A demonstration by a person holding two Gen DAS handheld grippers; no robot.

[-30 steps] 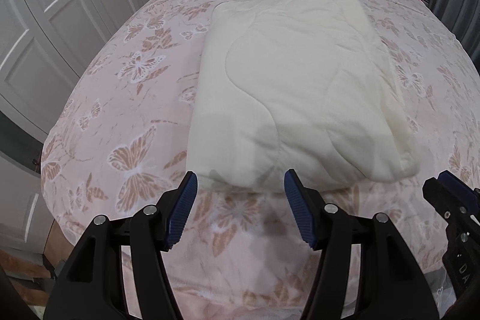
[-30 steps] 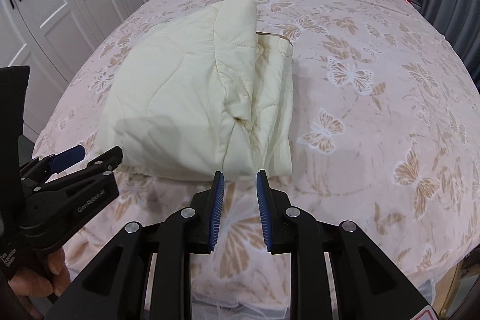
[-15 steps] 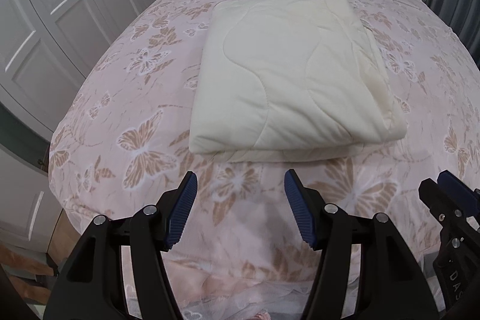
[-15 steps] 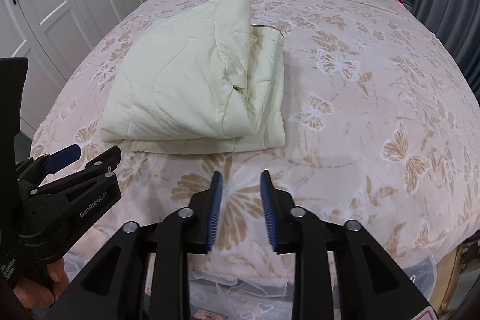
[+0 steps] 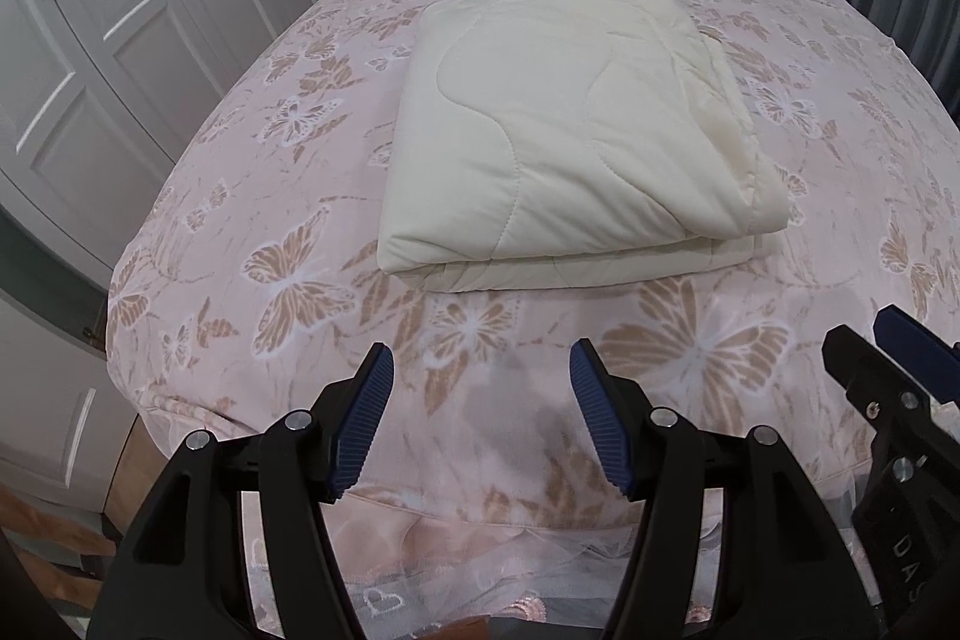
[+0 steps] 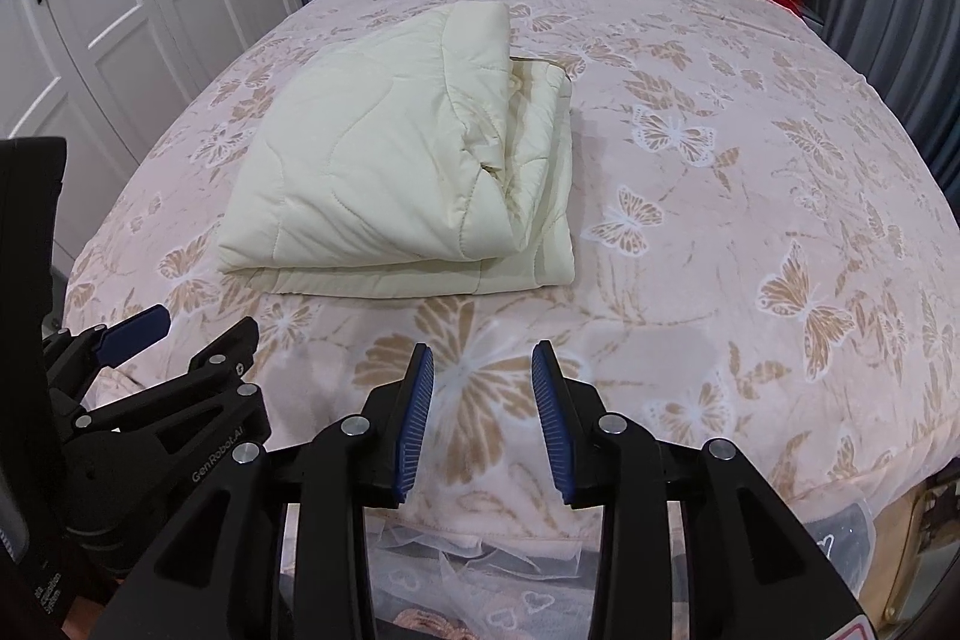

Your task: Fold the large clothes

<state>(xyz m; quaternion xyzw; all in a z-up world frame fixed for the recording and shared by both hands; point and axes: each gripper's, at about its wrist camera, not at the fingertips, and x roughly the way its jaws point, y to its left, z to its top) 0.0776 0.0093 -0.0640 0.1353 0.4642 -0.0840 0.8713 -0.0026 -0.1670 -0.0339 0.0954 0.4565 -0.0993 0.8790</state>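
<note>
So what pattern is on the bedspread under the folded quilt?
Tan and white butterflies on the pale pink bedspread, clearest in the right wrist view.

Left gripper (image 5: 480,415): angled downward, jaws parted wide, nothing between the blue ribbed pads (image 5: 363,427). Right gripper (image 6: 483,418): angled downward alike, jaws parted to a narrower gap, pads bare, nothing gripped. The two grippers sit side by side, near each other, each visible at the inner edge of the other's wrist view.
</note>
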